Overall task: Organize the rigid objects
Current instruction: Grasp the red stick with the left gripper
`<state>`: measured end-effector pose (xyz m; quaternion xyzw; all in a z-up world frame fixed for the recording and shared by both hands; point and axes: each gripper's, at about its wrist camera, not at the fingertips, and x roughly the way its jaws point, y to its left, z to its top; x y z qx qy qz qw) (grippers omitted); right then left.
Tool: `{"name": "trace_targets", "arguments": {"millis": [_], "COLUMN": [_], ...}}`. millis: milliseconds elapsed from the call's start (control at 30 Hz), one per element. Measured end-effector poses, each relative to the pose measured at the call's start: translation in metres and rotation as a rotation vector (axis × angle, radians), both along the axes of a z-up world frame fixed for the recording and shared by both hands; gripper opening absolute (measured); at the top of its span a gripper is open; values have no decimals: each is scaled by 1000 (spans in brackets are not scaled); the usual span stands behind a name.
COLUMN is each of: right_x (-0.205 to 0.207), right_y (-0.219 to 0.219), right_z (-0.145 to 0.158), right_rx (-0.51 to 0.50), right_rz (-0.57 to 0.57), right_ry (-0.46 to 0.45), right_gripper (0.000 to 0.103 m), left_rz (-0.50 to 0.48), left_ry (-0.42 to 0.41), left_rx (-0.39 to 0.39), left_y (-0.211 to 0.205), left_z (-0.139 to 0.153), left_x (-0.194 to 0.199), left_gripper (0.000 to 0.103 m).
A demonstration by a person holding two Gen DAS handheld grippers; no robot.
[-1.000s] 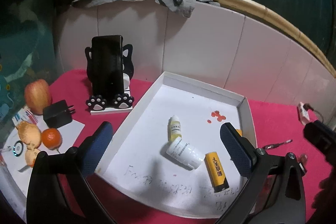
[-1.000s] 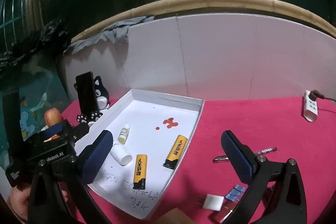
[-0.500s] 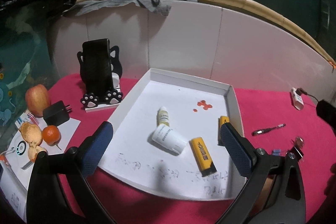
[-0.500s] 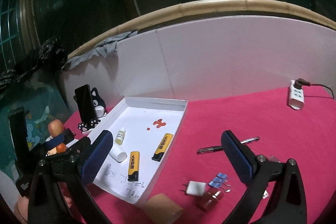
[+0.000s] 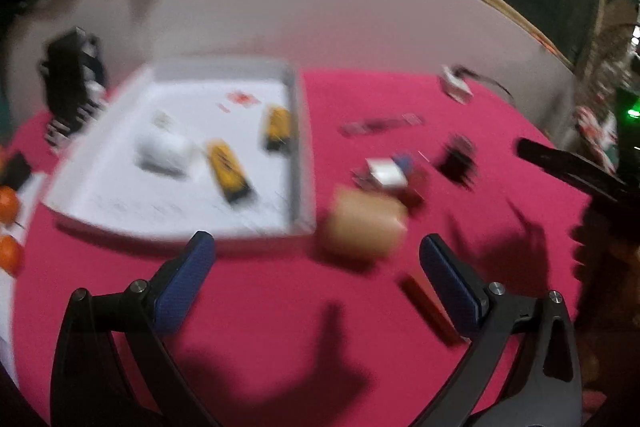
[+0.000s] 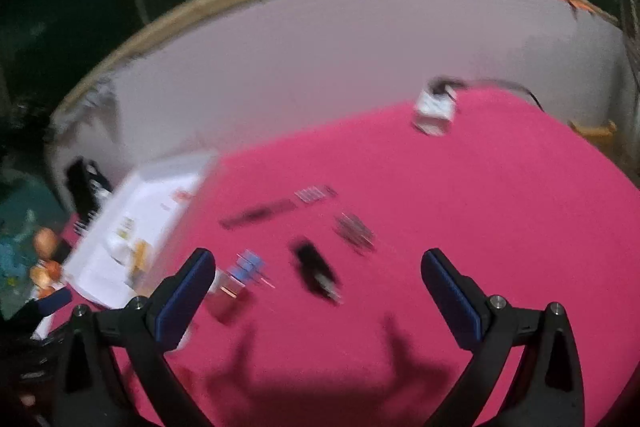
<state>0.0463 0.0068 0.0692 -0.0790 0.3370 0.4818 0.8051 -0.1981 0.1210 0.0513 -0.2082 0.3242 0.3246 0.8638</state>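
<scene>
Both views are blurred by motion. A white tray (image 5: 296, 131) on the pink cloth holds two yellow lighters (image 5: 228, 171), a white bottle (image 5: 164, 147) and a small dropper bottle. My left gripper (image 5: 316, 259) is open and empty, in front of the tray and a tan block (image 5: 364, 223). Small items lie right of the tray: a white plug (image 5: 386, 173), a black clip (image 5: 458, 157), a pen (image 5: 380, 125). My right gripper (image 6: 318, 267) is open and empty above a black object (image 6: 316, 269), blue clips (image 6: 248, 265) and the pen (image 6: 260, 215). The tray (image 6: 132, 227) is far left there.
A black cat-shaped phone stand (image 5: 72, 79) stands left of the tray, with oranges (image 5: 8, 203) at the left edge. A white power strip (image 6: 434, 107) with a cable lies at the back by the white wall. A dark red stick (image 5: 430, 311) lies near my left gripper's right finger.
Both grippers have swung to the right and pulled back from the tray. The tray now sits left in both views, and the loose items on the cloth are now in front of them.
</scene>
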Motion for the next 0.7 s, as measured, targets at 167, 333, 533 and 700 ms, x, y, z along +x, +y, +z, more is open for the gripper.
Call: {"name": "trace_targets", "arguments": {"millis": [167, 333, 533, 700], "right_x": [10, 12, 19, 19], "right_y": [-20, -30, -34, -33], "right_z": [-27, -44, -48, -48], "right_rx": [-105, -134, -129, -136], "right_rz": [-46, -49, -59, -59], "right_ry": [-4, 26, 71, 69], "right_gripper": [103, 103, 103, 103], "left_rz": [-151, -250, -263, -266], "left_ry": [106, 181, 254, 243], "left_rx": [-18, 1, 4, -8], "left_y": [-35, -52, -56, -55], "left_z": [-19, -29, -47, -47], "left_x": [36, 67, 82, 79], "left_gripper": [103, 95, 78, 74]}}
